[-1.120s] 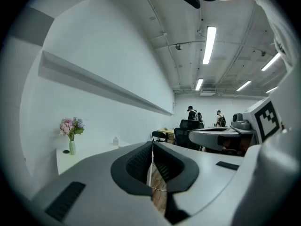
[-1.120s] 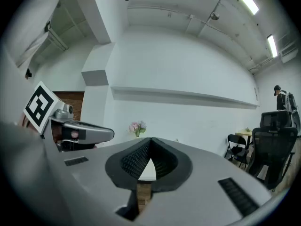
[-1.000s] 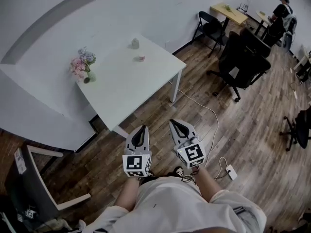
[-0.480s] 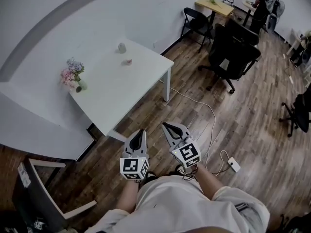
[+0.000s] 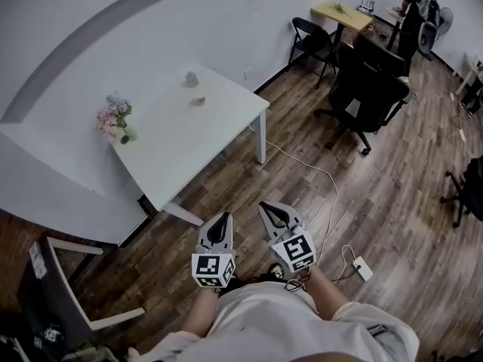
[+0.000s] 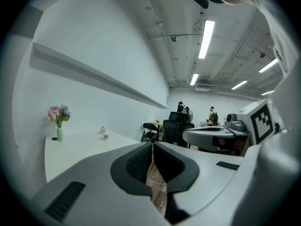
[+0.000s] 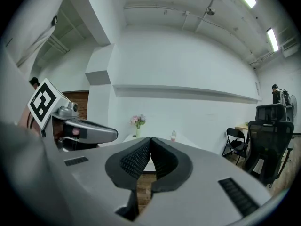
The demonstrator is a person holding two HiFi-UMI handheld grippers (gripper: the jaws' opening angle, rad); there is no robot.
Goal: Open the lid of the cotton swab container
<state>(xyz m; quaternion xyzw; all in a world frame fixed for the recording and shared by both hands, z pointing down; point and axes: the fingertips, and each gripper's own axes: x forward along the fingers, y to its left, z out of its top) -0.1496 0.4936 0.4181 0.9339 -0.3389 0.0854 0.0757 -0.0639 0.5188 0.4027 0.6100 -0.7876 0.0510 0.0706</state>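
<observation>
Head view: the left gripper (image 5: 224,217) and the right gripper (image 5: 265,206) are held side by side close to the person's body, over the wooden floor (image 5: 362,202). Both are clenched on nothing; in each gripper view the 2 ribbed pads are seen pressed together with no object between them.

The white table (image 5: 189,138) lies at 11 o'clock from the grippers, well apart from them. On its far part, toward 12 o'clock, a pale jar (image 5: 192,78) and a smaller pink pot (image 5: 198,101) are set near each other. The cotton swab container is judged to be 1 of these 2, but which cannot be told at this range. A vase of flowers (image 5: 115,115) is placed at the table's 9 o'clock edge.

The step in hand is judged to be the approach. It is best done by closing on the table squarely, with the cable (image 5: 321,173) at 1 o'clock avoided. Both jaws should be released before arrival, so that the body can be steadied by 1 gripper while the lid is lifted by the other.
</observation>
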